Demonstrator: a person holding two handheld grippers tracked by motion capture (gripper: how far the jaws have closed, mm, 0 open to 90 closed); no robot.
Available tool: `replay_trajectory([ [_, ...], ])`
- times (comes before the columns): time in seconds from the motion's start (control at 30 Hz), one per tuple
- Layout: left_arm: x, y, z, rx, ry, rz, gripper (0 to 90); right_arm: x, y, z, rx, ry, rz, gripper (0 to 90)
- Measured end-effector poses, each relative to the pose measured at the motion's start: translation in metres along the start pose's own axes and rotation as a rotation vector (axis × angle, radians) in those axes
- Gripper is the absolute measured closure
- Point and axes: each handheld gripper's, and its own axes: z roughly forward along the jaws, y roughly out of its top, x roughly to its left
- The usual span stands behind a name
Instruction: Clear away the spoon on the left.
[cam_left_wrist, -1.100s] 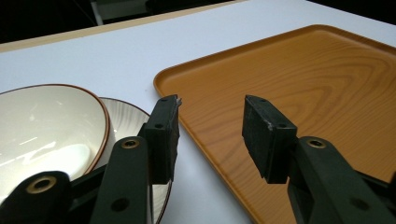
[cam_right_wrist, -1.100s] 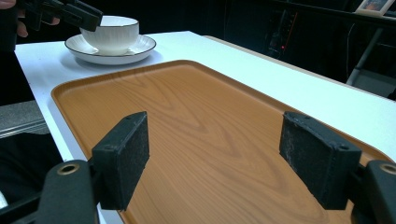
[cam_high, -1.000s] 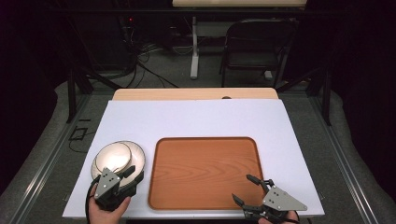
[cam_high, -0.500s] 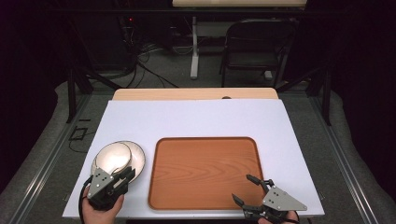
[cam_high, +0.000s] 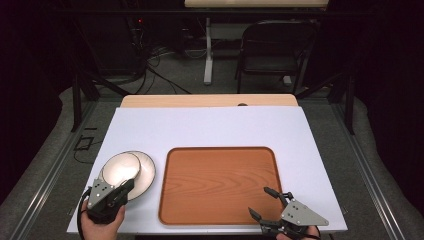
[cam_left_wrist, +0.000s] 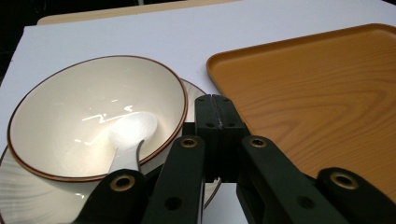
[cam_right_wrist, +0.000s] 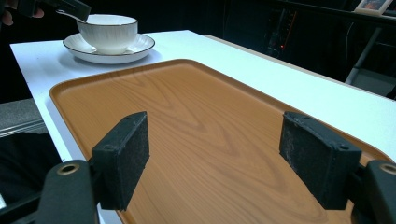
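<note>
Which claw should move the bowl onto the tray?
Left, probably. The left claw is shut right beside the bowl; the right claw hangs open over the tray's near edge.

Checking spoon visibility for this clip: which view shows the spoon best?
The left gripper view: the white spoon lies in the bowl, close up. The right gripper view shows its handle; the high view is too small to tell.

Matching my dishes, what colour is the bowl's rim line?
A thin reddish-brown line on the cream bowl, clearest in the left gripper view.

I note a white bowl (cam_high: 120, 168) with spoon (cam_left_wrist: 128, 135) on a saucer (cam_high: 145, 172) near the table's left edge; empty wooden tray (cam_high: 220, 185) beside it.
</note>
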Motion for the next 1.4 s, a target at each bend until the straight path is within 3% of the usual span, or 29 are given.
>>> replay_trajectory([
  [0.4, 0.012, -0.001, -0.007, 0.057, 0.071, -0.059, 90.0, 0.0, 0.0, -0.001, 0.001, -0.002, 0.004, 24.0],
  [0.47, 0.014, -0.002, -0.009, 0.074, 0.085, -0.051, 90.0, -0.001, 0.0, -0.001, 0.0, -0.006, 0.003, 24.0],
  [0.87, 0.032, -0.004, -0.017, 0.088, 0.135, -0.033, 90.0, 0.001, 0.0, 0.001, 0.005, -0.002, 0.003, 24.0],
  [1.1, 0.047, -0.005, -0.018, 0.083, 0.172, -0.055, 90.0, 0.001, 0.0, 0.001, 0.005, -0.002, 0.005, 23.9],
  [1.4, 0.059, -0.006, -0.013, 0.069, 0.189, -0.083, 90.0, 0.001, 0.0, 0.001, 0.005, -0.001, 0.006, 23.9],
])
